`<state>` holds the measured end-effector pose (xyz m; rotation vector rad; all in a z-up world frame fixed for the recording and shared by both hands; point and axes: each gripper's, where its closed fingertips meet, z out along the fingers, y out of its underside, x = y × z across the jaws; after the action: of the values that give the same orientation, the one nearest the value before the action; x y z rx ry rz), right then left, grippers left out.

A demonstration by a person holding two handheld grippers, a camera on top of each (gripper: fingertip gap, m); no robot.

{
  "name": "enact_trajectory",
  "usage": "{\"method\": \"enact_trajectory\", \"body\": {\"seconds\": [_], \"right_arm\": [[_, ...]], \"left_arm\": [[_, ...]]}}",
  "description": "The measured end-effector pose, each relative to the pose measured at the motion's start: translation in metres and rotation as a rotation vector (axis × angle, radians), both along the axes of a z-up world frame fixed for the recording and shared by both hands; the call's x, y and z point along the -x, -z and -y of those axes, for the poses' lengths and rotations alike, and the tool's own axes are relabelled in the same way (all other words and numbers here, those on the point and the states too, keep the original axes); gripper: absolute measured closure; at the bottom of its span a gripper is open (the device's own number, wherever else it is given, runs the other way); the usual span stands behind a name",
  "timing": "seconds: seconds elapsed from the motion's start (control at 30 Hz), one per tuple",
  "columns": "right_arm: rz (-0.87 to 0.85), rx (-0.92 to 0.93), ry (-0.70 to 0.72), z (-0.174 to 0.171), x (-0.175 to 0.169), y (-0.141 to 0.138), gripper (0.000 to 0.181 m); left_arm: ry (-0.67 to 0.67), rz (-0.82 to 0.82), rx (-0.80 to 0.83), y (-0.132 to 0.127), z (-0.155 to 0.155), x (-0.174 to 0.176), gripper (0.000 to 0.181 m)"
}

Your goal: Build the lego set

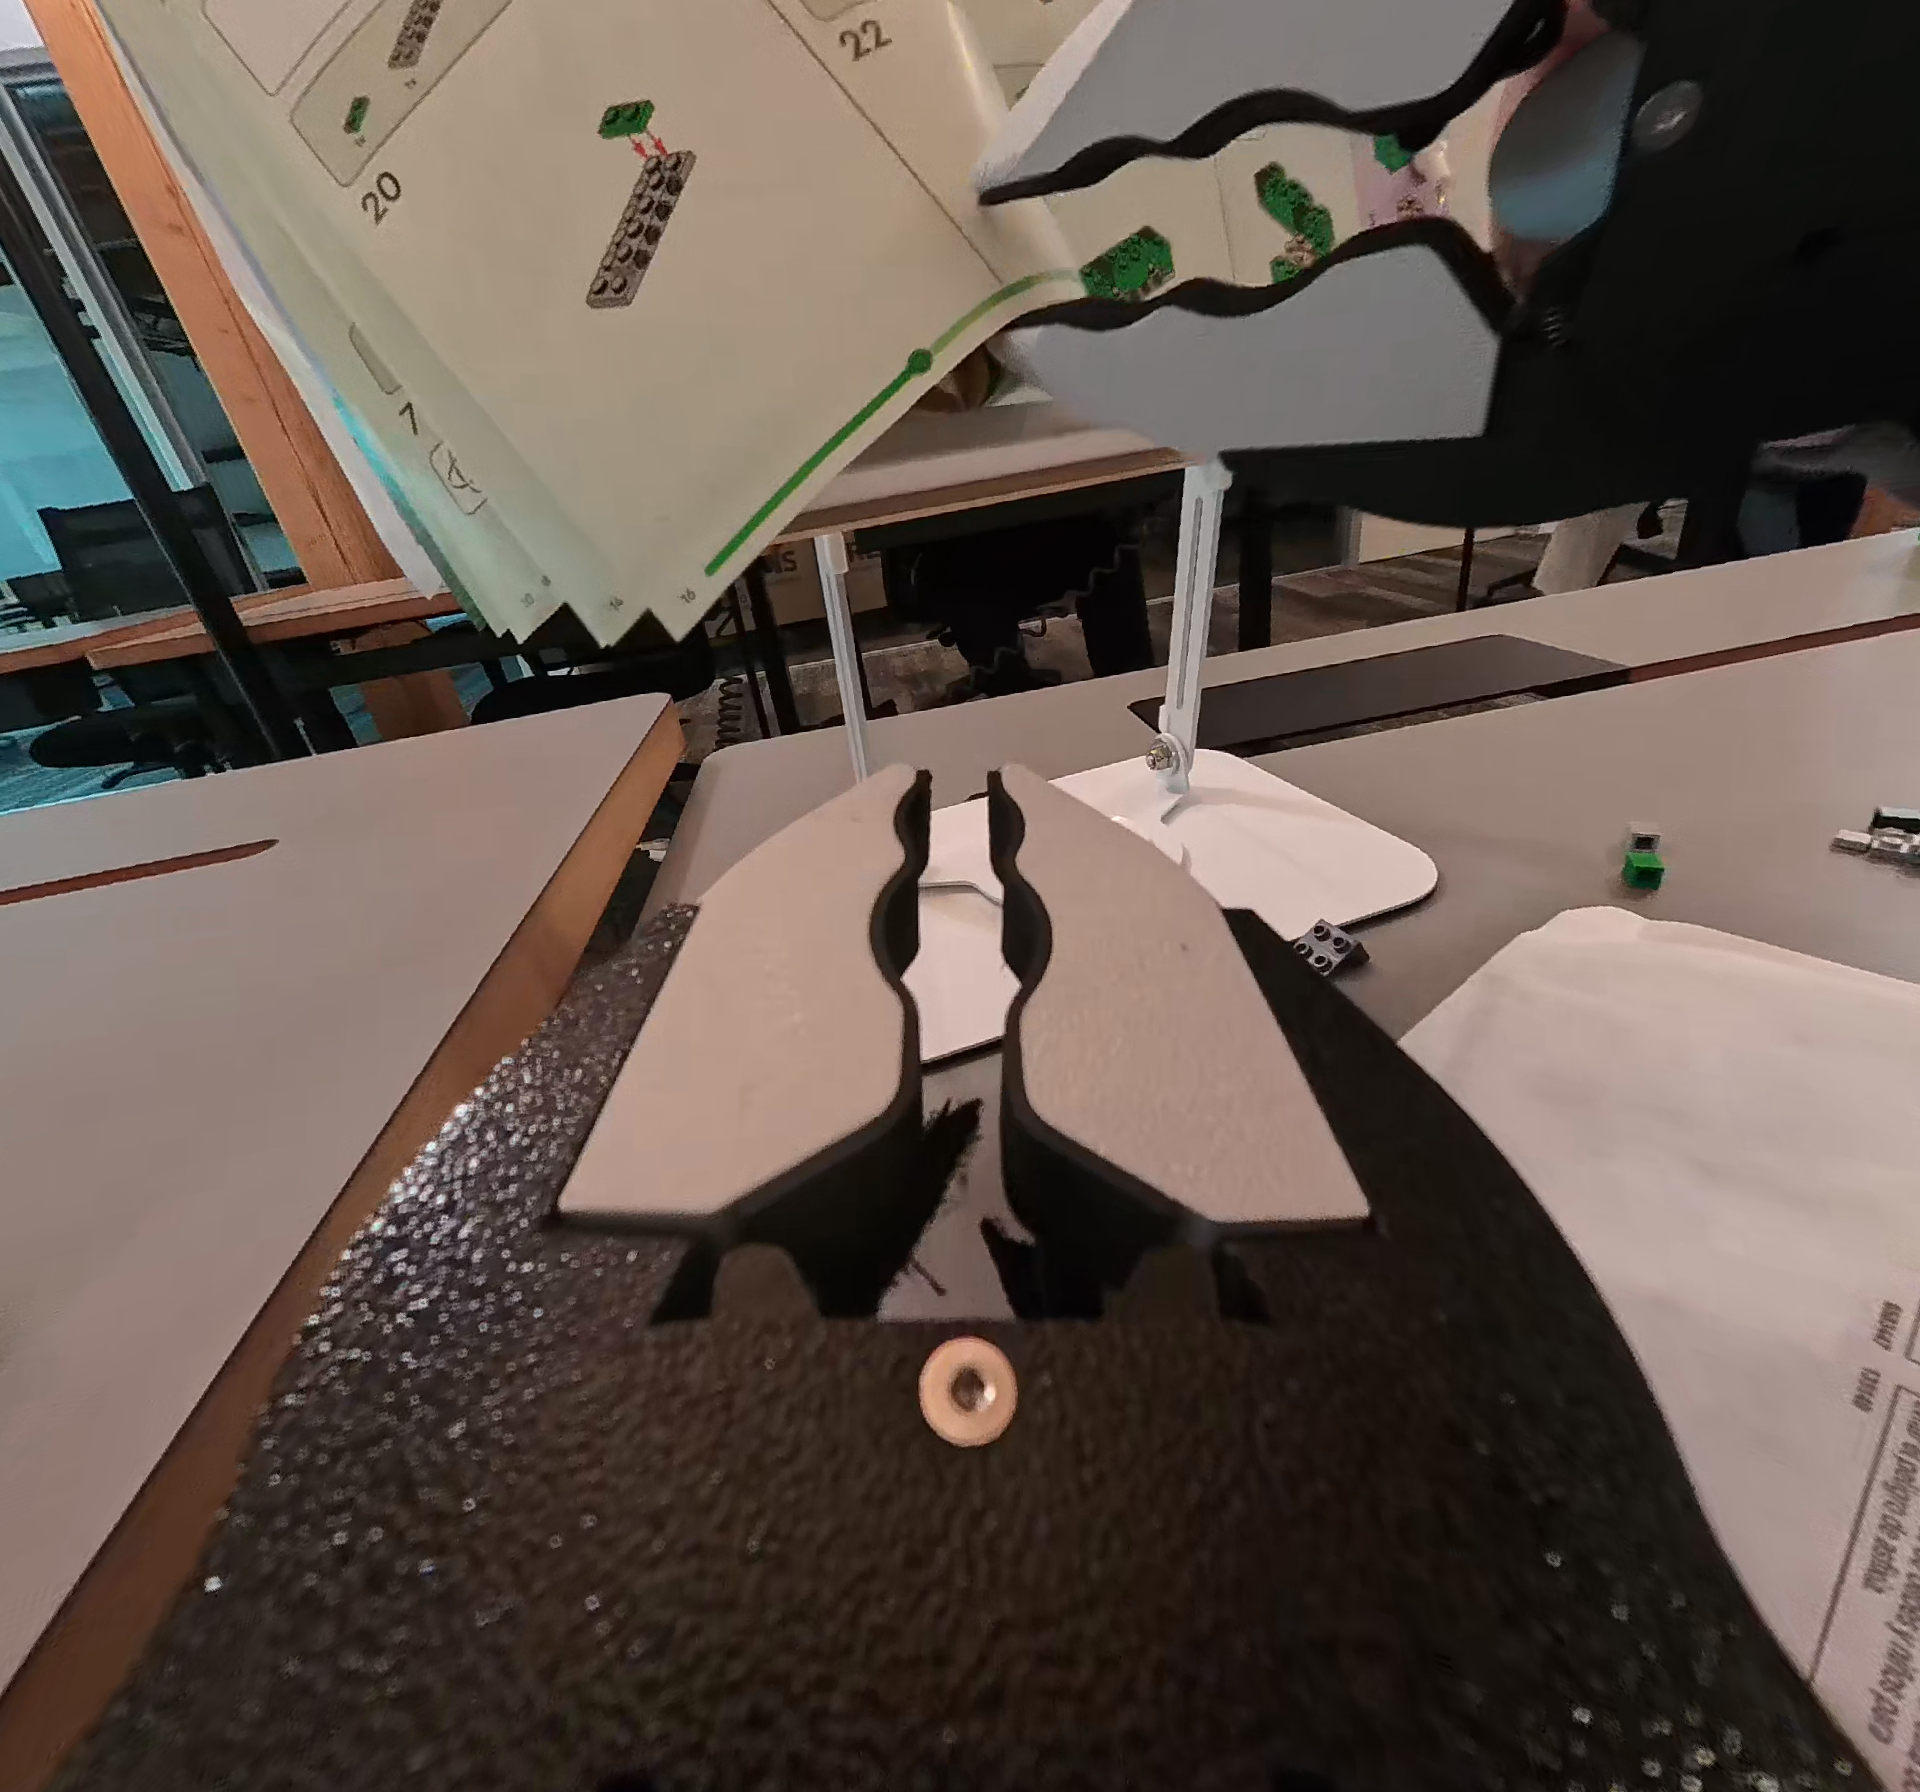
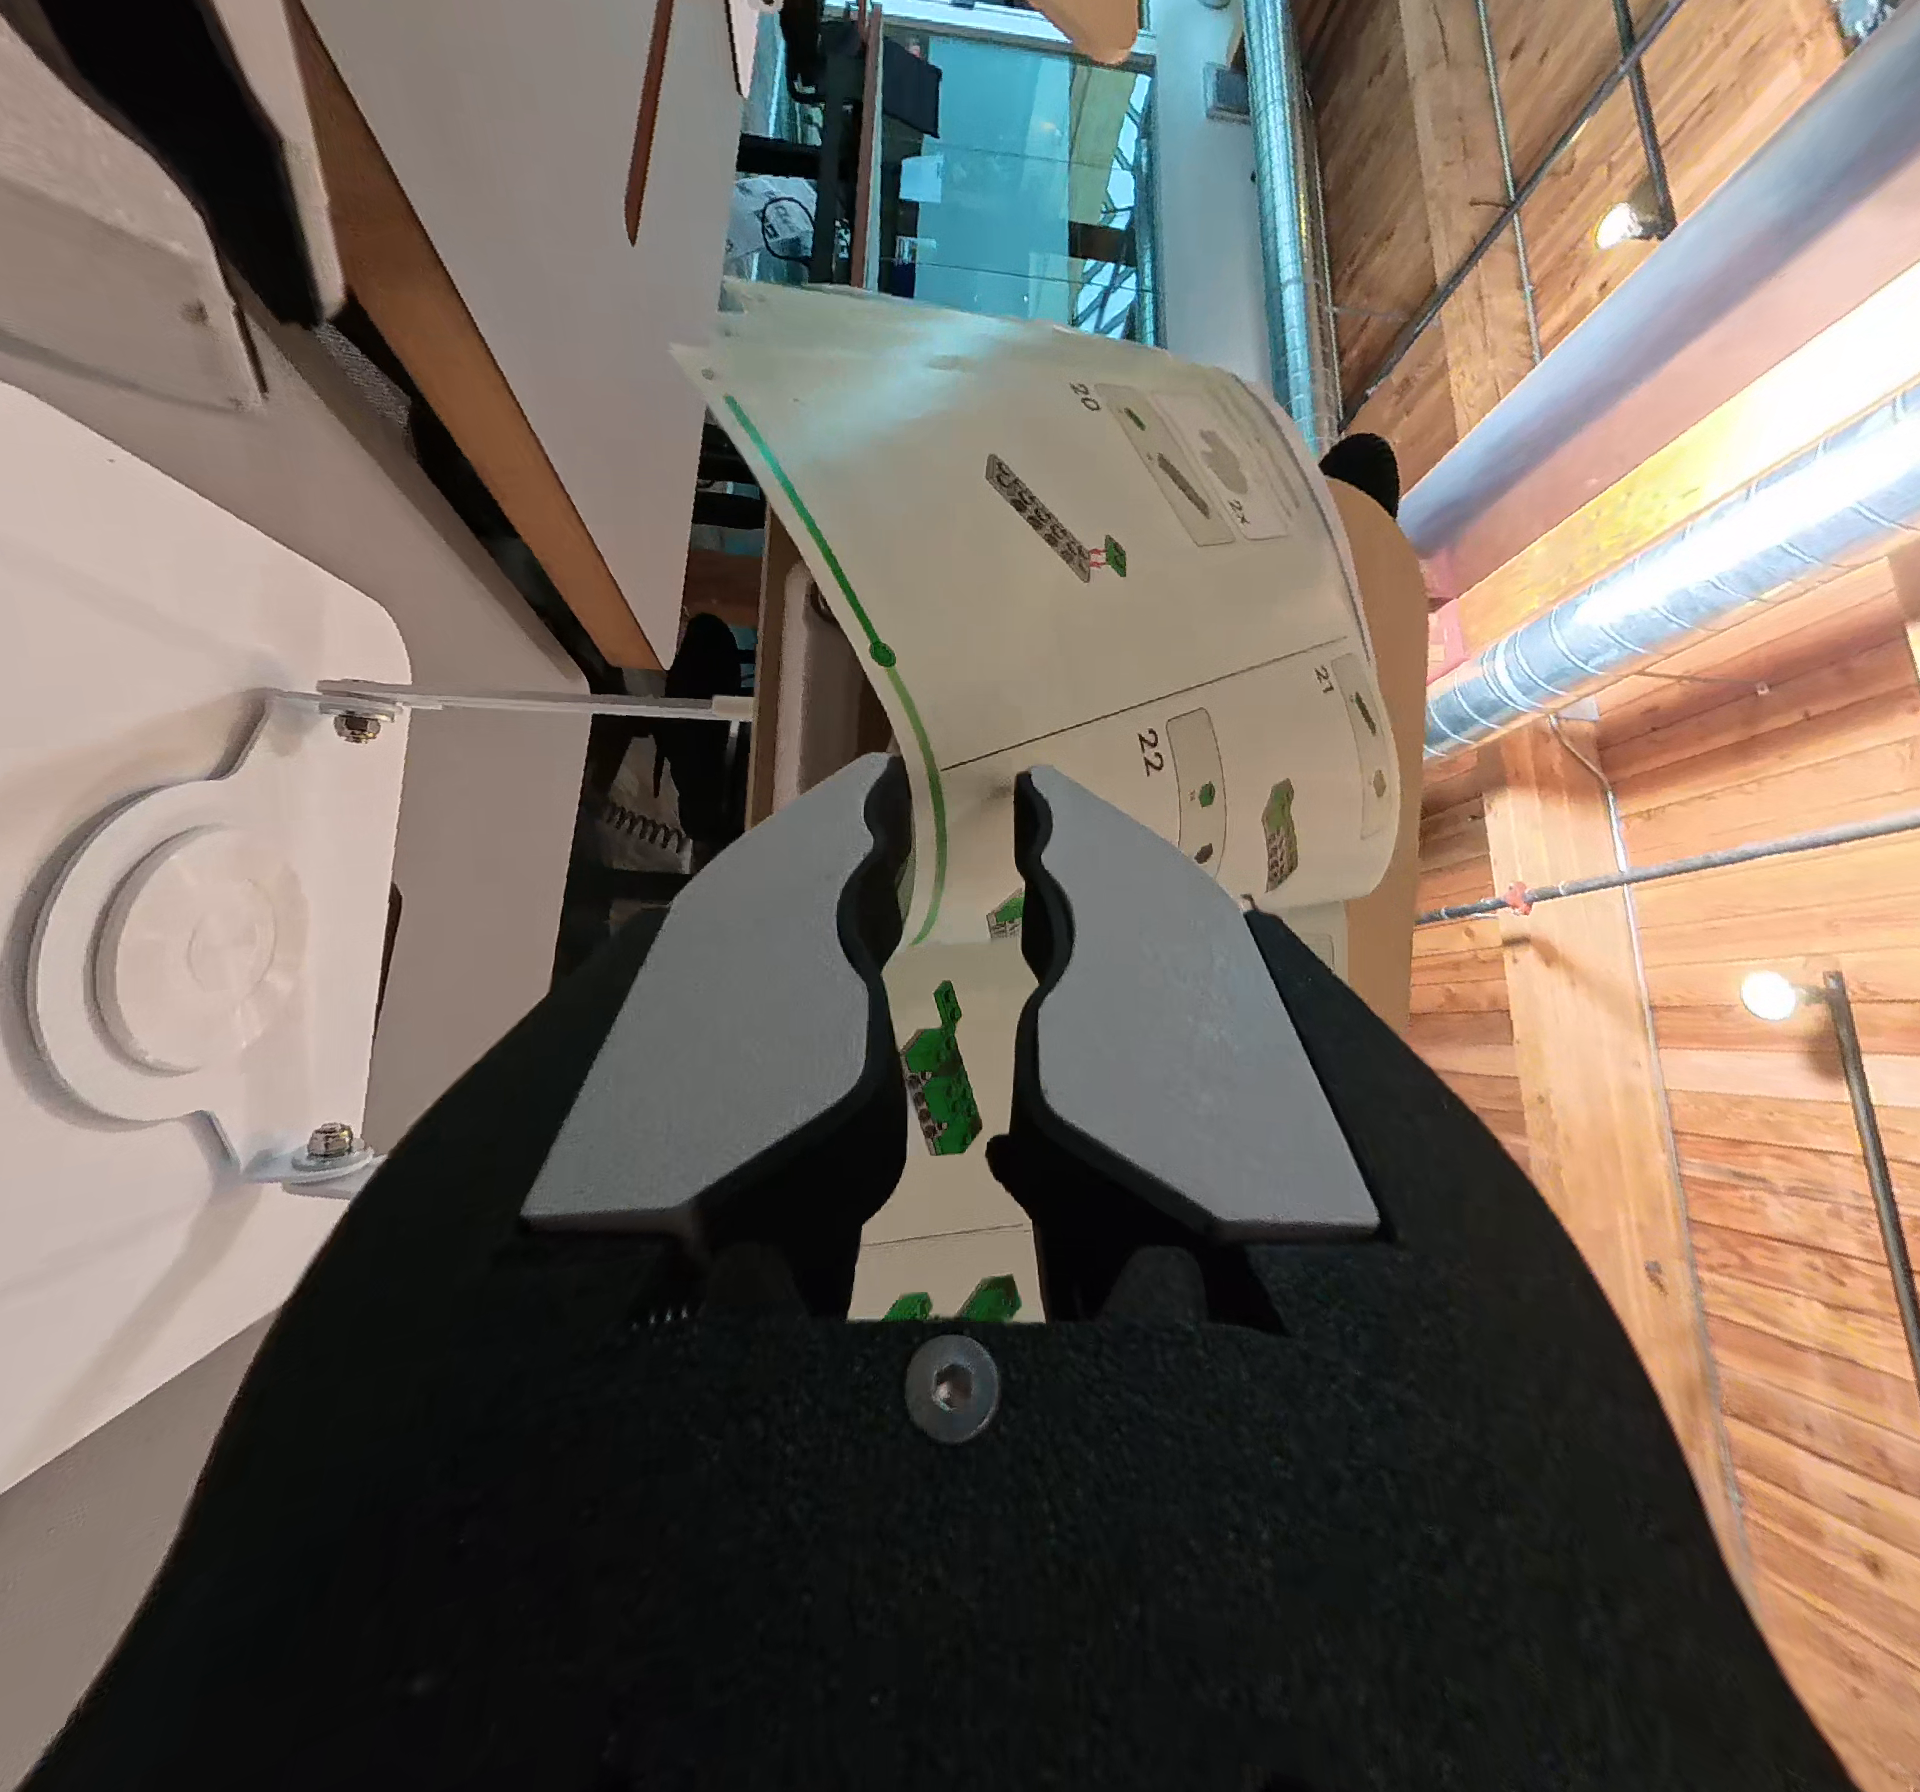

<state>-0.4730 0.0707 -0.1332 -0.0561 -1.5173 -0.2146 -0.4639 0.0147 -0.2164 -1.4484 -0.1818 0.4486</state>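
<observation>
The instruction booklet (image 1: 582, 215) hangs on a white stand, with several pages lifted and curved. In the left wrist view my right gripper (image 1: 1003, 259) reaches in from the top right, its jaws a little apart around the lower edge of the top page. In the right wrist view the booklet page (image 2: 1091, 599) curves in between the fingers of my right gripper (image 2: 958, 774), against the left finger. My left gripper (image 1: 958, 778) sits low over the table, jaws a narrow gap apart with nothing between them. A small green brick (image 1: 1642, 864) and a dark brick (image 1: 1330, 947) lie on the table.
The stand's white base (image 1: 1299, 859) sits just ahead of my left gripper and also shows in the right wrist view (image 2: 208, 651). A white paper bag (image 1: 1714, 1171) lies at the right. Grey pieces (image 1: 1886, 843) lie far right. A gap (image 1: 665, 807) splits the tables at left. About 10 cm separates my left fingertips from my right. The dark brick (image 1: 1330, 947) is about 15 cm from my left fingertips.
</observation>
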Motion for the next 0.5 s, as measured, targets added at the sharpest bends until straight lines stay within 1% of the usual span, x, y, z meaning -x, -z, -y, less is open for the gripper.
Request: {"method": "enact_trajectory", "body": {"seconds": [0.27,0.5], "right_arm": [[-0.062,0.114,-0.011,-0.001,-0.021,-0.001,0.164],[-0.093,0.182,-0.004,-0.010,-0.029,-0.005,0.166]], "left_arm": [[0.019,-0.024,0.028,0.002,-0.004,-0.005,0.174],[0.027,-0.037,0.043,0.004,-0.006,-0.007,0.175]]}}
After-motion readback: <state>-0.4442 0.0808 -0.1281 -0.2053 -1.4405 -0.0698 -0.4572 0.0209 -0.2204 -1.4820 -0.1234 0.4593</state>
